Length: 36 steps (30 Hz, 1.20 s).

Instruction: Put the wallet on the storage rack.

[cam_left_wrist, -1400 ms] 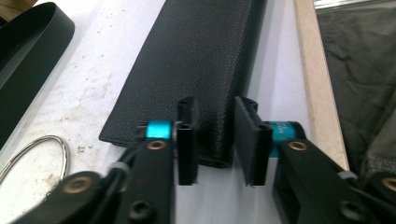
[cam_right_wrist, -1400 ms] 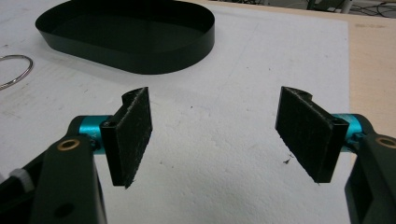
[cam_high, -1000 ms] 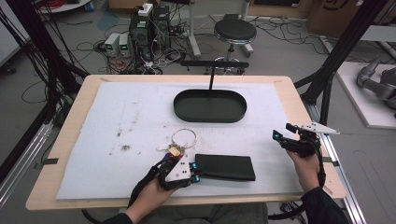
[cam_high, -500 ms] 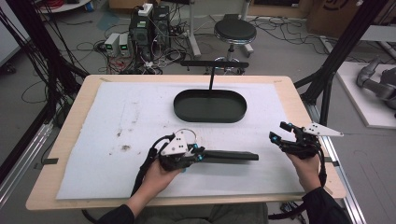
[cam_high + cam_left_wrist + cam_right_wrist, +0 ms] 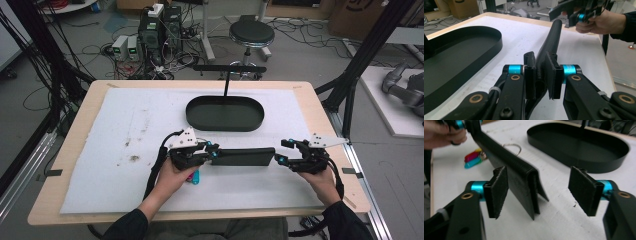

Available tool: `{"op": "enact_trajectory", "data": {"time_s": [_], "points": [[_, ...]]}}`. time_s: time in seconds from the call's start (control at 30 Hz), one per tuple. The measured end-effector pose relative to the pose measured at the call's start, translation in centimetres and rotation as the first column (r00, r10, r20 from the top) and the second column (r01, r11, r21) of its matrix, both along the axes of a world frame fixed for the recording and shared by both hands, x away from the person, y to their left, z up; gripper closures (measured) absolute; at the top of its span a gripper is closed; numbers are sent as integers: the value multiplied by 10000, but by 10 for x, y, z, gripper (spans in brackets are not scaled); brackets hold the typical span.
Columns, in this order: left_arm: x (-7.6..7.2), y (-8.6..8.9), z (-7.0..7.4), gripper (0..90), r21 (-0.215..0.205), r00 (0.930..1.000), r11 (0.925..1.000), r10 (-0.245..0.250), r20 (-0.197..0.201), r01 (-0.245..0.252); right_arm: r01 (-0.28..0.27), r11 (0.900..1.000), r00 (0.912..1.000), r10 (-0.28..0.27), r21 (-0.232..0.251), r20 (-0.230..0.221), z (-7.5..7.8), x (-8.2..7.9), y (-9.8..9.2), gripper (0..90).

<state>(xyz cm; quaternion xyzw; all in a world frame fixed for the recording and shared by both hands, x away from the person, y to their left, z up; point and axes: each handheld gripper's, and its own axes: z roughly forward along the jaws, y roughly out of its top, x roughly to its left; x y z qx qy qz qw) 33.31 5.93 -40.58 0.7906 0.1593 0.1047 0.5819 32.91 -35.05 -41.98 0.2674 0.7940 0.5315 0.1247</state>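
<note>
The left tongs (image 5: 214, 151) clamp one end of a long black pouch (image 5: 243, 156), holding it on edge above the white-covered counter (image 5: 100, 150). The right tongs (image 5: 283, 151) gape wide at the pouch's other end. A black tray (image 5: 225, 114) sits behind; coloured keys (image 5: 472, 159) lie nearby.
</note>
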Motion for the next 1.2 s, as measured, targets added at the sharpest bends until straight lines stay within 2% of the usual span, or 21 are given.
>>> {"op": "enact_trajectory", "data": {"time_s": [0.03,0.23,0.27,0.3,0.33,0.37,0.4,0.43,0.47,0.53,0.57,0.67,0.7,0.77,0.87,0.93,1.0,1.03,1.13,1.17,1.2], "points": [[0,0,0,787,-9,10000,10000,-20,7,20,-155,9997,9997,151,-189,-180,-3,3,5,348],[2,1,-1,781,-87,9998,9998,-201,-12,201,-552,9979,9979,540,-326,-366,-6,8,17,383],[2,1,-2,778,-95,9998,9997,-209,9,209,-631,9974,9973,617,-360,-400,-6,9,20,402],[2,2,-2,758,-60,9998,9998,-213,20,213,-886,9957,9948,870,-279,-534,-7,11,24,504],[2,3,-2,750,-71,9999,9999,-107,58,108,-965,9948,9941,947,-316,-525,-7,11,25,526],[2,3,-2,683,-71,9999,9999,-107,58,108,-965,9948,9941,947,-316,-525,-7,11,25,526],[3,3,-3,592,11,10000,10000,50,48,-50,-932,9940,9954,916,-573,-295,-7,9,27,583],[4,4,-4,592,158,9999,9998,111,36,-111,-932,9940,9954,916,-573,-295,-7,9,27,583],[5,5,-6,531,319,9998,9993,185,63,-187,-979,9935,9949,963,-579,-301,-7,10,26,608],[7,6,-9,444,375,9995,9988,311,-17,-310,-1146,9920,9928,1124,-533,-421,-7,10,24,674],[10,6,-11,402,352,9991,9987,363,-225,-355,-1228,9910,9916,1204,-537,-464,-6,9,24,688],[15,6,-15,347,313,9981,9984,483,-375,-472,-1397,9882,9897,1374,-628,-391,-6,7,26,714],[18,6,-16,299,324,9972,9979,572,-481,-556,-1523,9858,9882,1506,-704,-286,-6,6,26,721],[23,6,-17,296,332,9966,9978,587,-573,-569,-1590,9846,9872,1576,-727,-249,-5,5,26,724],[26,9,-17,296,-34,9970,9988,487,-604,-490,-1806,9803,9836,1797,-801,-183,-5,2,26,733],[29,11,-19,306,-172,9981,9996,202,-583,-213,-1923,9782,9813,1913,-778,-202,-5,2,26,737],[31,10,-21,331,-91,9977,9999,37,-678,-43,-1972,9773,9804,1962,-772,-204,-5,2,25,737],[32,9,-23,348,46,9969,9998,-171,-766,175,-2012,9764,9796,2003,-784,-185,-5,2,25,738],[36,-1,-22,359,1093,9940,9914,-626,-895,723,-2113,9741,9774,2103,-799,-205,-5,2,25,738],[37,-3,-21,365,1143,9933,9898,-751,-877,849,-2129,9737,9771,2121,-810,-187,-5,2,25,739],[38,-5,-21,388,947,9934,9920,-749,-875,831,-2134,9735,9770,2125,-824,-203,-5,1,25,738]]}}
